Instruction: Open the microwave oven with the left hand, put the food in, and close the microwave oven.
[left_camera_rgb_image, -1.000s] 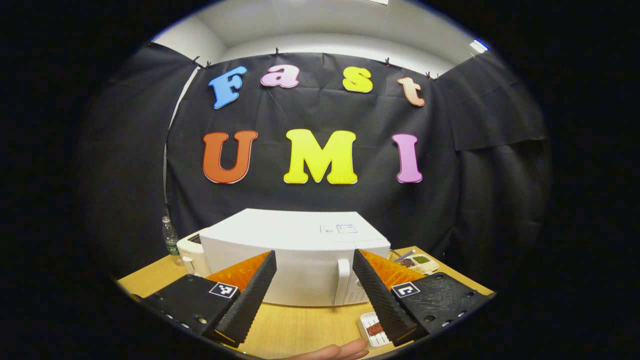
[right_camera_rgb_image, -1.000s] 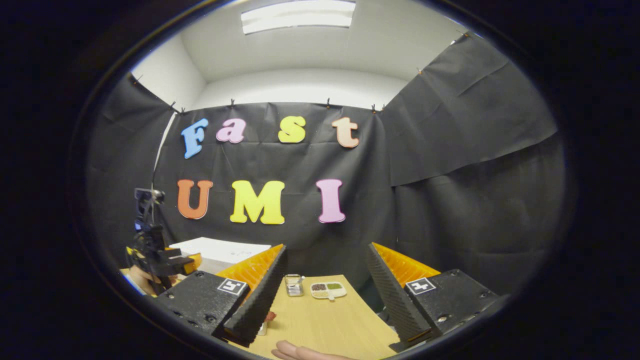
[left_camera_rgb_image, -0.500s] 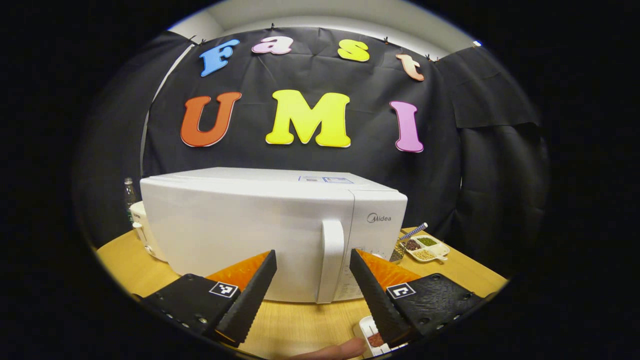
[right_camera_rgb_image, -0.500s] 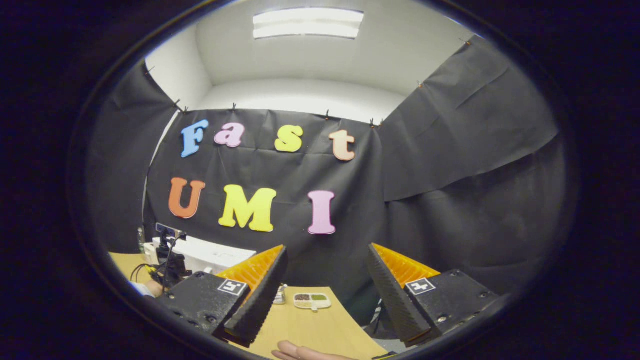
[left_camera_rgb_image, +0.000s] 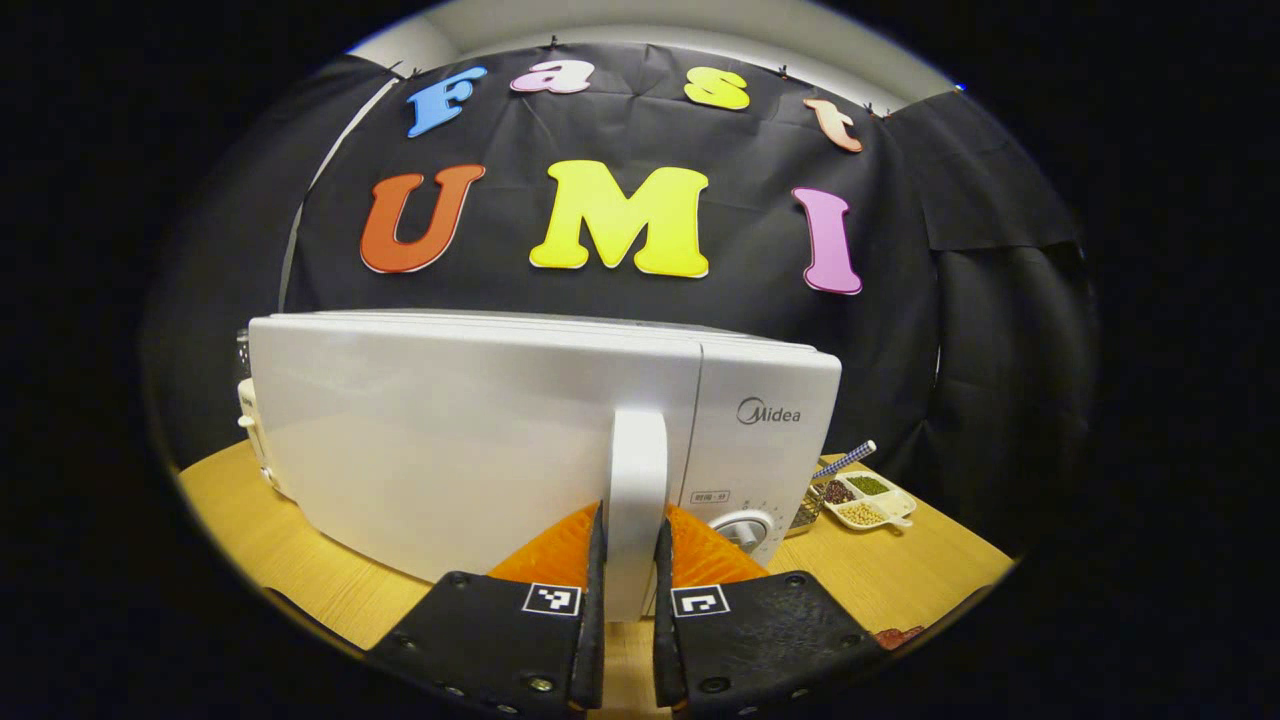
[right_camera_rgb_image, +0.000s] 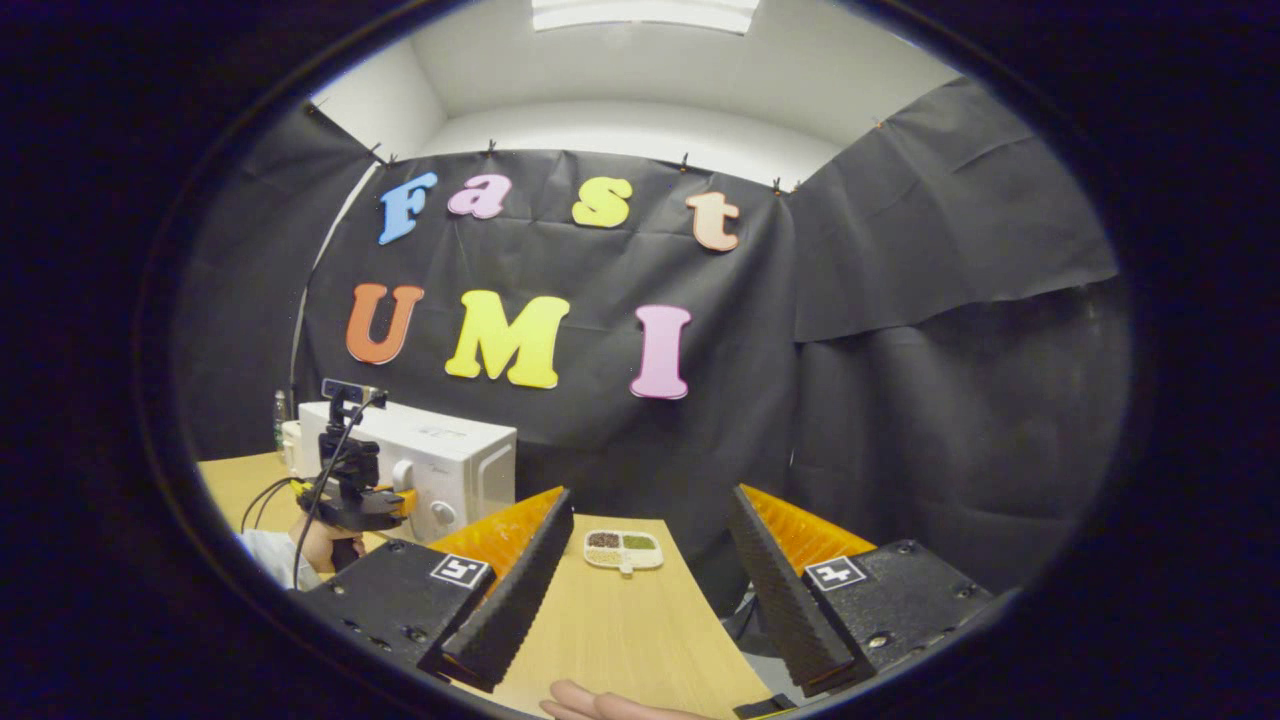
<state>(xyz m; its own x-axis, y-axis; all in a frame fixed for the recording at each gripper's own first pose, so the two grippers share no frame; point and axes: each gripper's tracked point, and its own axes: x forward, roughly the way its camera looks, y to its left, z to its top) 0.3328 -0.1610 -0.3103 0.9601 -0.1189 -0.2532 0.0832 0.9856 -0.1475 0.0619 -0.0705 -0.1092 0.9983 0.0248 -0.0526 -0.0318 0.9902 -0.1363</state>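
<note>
At the front of the white microwave oven (left_camera_rgb_image: 520, 430), which stands on the pale wooden bench (left_camera_rgb_image: 900, 570), the left gripper (left_camera_rgb_image: 629, 610) has its jaws pinching the door handle (left_camera_rgb_image: 636, 500), one ribbed black finger pressed on each side of that tall, smooth, rounded white bar. The fingers are wedge-shaped, black and finely grooved on their inner faces, with orange ridged backs and flat black bases that carry small square markers. The microwave oven is a boxy case with a plain glossy door, shut flush against the body, and a narrow control panel to the right of the handle with a round knob (left_camera_rgb_image: 742, 530) low on it. Right of the microwave oven on the bench lies a small white divided dish (left_camera_rgb_image: 868, 500) with dark, green and tan fillings, a striped straw-like stick (left_camera_rgb_image: 845, 460) just behind it. Behind the left corner of the microwave oven a cream-coloured appliance (left_camera_rgb_image: 252, 440) peeks out. Seen from the right gripper view, the microwave oven (right_camera_rgb_image: 440, 465) sits far to the left, with a hand (right_camera_rgb_image: 325, 545) holding the other gripper level against its front, cable trailing. The right gripper (right_camera_rgb_image: 645, 590) hangs above the bench edge well to the right of the microwave oven, its jaws spread wide around nothing; a fingertip (right_camera_rgb_image: 590, 700) shows below them.
</note>
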